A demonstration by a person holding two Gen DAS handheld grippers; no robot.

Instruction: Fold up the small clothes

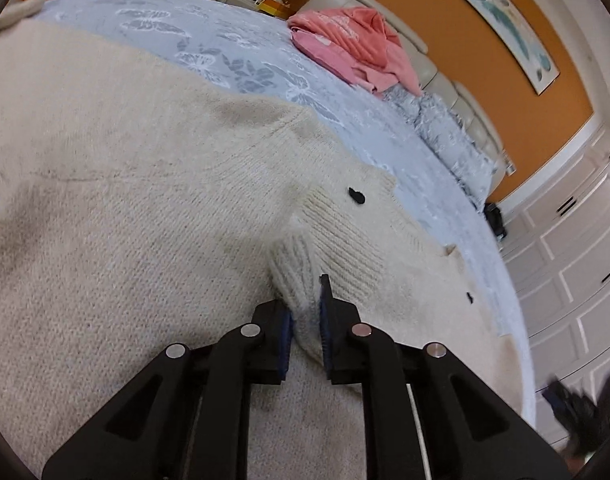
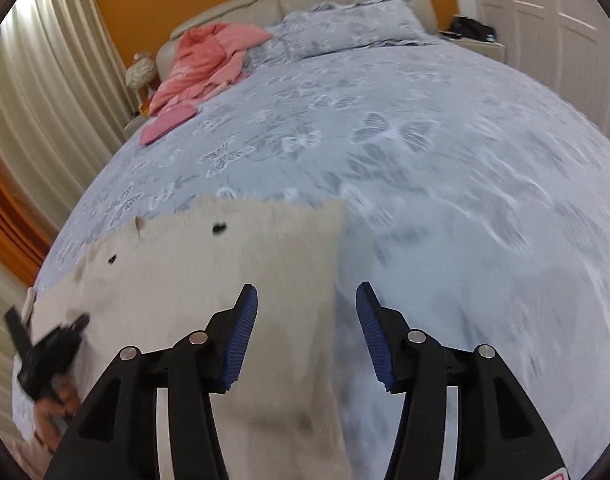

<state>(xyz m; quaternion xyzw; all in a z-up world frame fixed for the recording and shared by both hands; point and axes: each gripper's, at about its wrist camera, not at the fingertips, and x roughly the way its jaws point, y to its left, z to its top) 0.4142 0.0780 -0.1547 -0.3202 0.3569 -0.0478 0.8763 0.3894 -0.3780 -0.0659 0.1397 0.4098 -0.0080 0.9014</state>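
Left gripper [image 1: 305, 316] is pinching the ribbed cuff [image 1: 295, 276] of our cream cardigan [image 1: 125, 220] at lower centre, we reckon to carry that sleeve across the body. Right gripper [image 2: 307, 320] hangs spread and empty over the cardigan's edge; we count two dark buttons [image 2: 219, 228], one pink pile [image 2: 201, 68] upper left.

Bed [image 2: 445, 168] in grey butterfly-print cover, cream knit sweater [image 1: 125, 220] spread on it, pink clothes [image 2: 201, 72], pillow [image 2: 353, 28] at headboard
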